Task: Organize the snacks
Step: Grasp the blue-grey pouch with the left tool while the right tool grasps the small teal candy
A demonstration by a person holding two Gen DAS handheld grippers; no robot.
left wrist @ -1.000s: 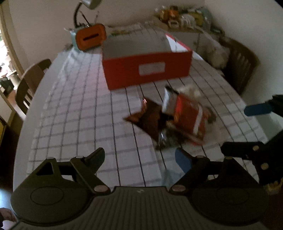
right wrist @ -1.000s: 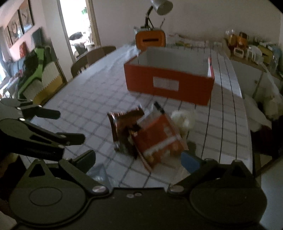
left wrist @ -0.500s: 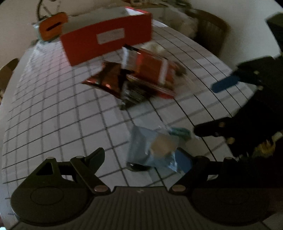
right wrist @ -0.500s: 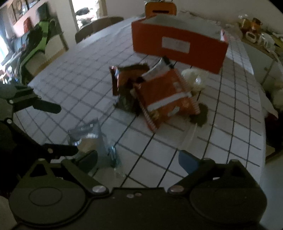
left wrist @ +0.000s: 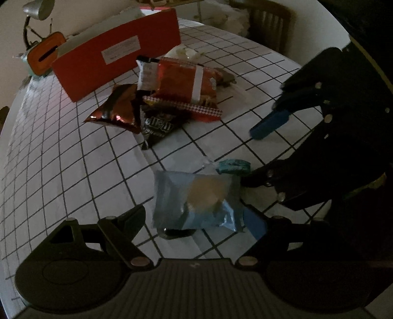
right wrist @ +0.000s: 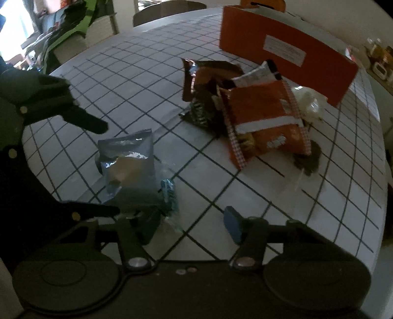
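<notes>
Starting out: blue packet (left wrist: 196, 198) lay on the tabletop (left wrist: 73, 159) between my spread left gripper (left wrist: 199, 220) fingers, ungrasped; right gripper (right wrist: 189, 220) released too. Snack pile (left wrist: 172, 95) sat beside the red box (left wrist: 118, 59), none visibly boxed.

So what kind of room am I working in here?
Most likely a home dining room: a large table with a checked tablecloth, wooden dining chairs pulled up around it, and a desk lamp at the far end. Snack bags and an orange box sit on the cloth.
</notes>
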